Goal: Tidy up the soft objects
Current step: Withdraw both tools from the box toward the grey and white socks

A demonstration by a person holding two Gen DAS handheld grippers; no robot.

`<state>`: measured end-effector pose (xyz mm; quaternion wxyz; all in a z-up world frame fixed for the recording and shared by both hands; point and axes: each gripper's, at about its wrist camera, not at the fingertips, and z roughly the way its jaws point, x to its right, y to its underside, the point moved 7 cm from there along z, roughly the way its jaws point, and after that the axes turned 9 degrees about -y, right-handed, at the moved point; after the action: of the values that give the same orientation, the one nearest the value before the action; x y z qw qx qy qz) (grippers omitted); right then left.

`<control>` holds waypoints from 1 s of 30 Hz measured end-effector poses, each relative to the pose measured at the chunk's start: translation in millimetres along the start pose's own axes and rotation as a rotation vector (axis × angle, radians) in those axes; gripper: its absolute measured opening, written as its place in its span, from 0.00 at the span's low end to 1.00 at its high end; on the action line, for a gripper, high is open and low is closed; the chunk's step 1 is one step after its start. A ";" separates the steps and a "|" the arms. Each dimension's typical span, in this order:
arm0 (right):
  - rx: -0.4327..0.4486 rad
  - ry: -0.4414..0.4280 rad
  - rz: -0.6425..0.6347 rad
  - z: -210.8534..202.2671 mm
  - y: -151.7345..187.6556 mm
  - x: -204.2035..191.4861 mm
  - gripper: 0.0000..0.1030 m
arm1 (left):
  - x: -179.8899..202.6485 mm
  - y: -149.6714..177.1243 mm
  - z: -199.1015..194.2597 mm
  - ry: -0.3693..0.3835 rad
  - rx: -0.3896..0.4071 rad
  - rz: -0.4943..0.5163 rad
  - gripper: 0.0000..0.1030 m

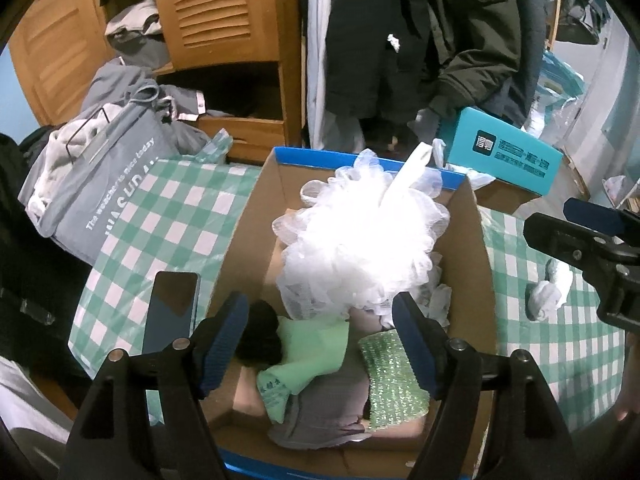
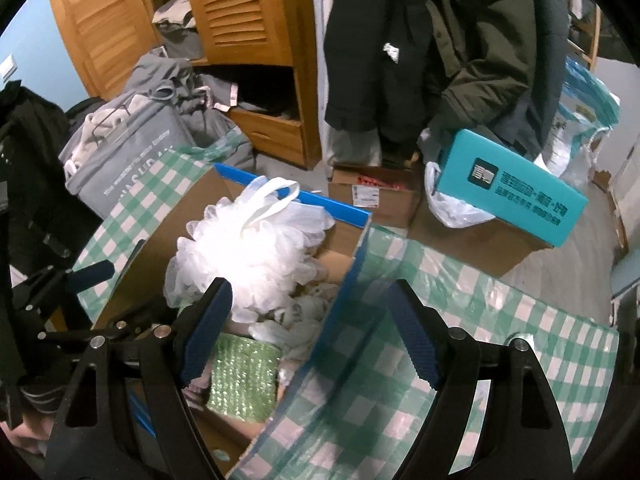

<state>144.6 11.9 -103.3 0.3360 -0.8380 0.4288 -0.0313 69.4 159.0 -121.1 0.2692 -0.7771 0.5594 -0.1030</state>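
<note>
An open cardboard box (image 1: 468, 264) with a blue rim stands on a green-checked cloth. In it lie a white mesh bath pouf (image 1: 360, 240), a mint green cloth (image 1: 308, 356), a sparkly green sponge (image 1: 394, 380), a dark item (image 1: 260, 332) and a grey cloth (image 1: 320, 420). My left gripper (image 1: 320, 344) is open and empty above the box's near end. My right gripper (image 2: 308, 336) is open and empty over the box's right wall (image 2: 344, 300). The pouf (image 2: 248, 252) and sponge (image 2: 244, 380) also show in the right wrist view. The right gripper (image 1: 592, 240) shows at the right edge of the left wrist view.
A phone (image 1: 172, 304) lies on the checked cloth (image 1: 160, 220) left of the box. A crumpled white item (image 1: 548, 292) lies on the cloth at the right. A grey laundry bag (image 1: 100, 168), a wooden wardrobe (image 1: 224, 40), hanging coats and a teal box (image 2: 508, 188) stand behind.
</note>
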 end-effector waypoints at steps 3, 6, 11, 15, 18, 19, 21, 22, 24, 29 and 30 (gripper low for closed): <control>0.001 0.006 0.011 -4.1 3.3 5.6 0.79 | 4.8 -1.2 -3.1 0.006 0.005 0.006 0.74; 0.002 0.010 0.021 -7.9 7.9 11.8 0.79 | 10.6 -2.5 -6.5 0.012 0.015 0.013 0.78; -0.001 0.017 0.044 -13.5 15.3 24.9 0.79 | 22.1 -4.5 -10.2 0.020 0.024 0.029 0.78; 0.001 0.028 0.065 -20.2 22.0 37.1 0.79 | 34.0 -5.1 -12.8 0.028 0.027 0.045 0.78; 0.005 0.040 0.079 -25.6 26.9 47.3 0.79 | 43.9 -5.9 -15.4 0.034 0.033 0.062 0.78; 0.006 0.044 0.084 -27.6 28.7 50.7 0.79 | 47.3 -5.9 -16.3 0.036 0.034 0.067 0.78; 0.008 0.052 0.096 -31.4 32.0 58.7 0.79 | 54.0 -5.9 -17.9 0.040 0.037 0.079 0.78; 0.008 0.056 0.102 -32.9 33.7 61.9 0.79 | 57.4 -5.9 -18.5 0.041 0.038 0.085 0.78; 0.007 0.067 0.113 -36.5 37.2 69.4 0.79 | 63.0 -5.4 -19.2 0.041 0.038 0.096 0.78; 0.013 0.090 0.131 -47.6 45.5 86.2 0.79 | 73.5 -5.6 -21.8 0.048 0.040 0.110 0.78; 0.015 0.093 0.136 -49.6 47.2 89.0 0.79 | 76.4 -5.7 -22.1 0.049 0.039 0.113 0.78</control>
<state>151.0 -99.7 -113.8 0.3234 -0.8019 0.4998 -0.0504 90.7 83.0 -110.3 0.2759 -0.7361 0.6067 -0.1179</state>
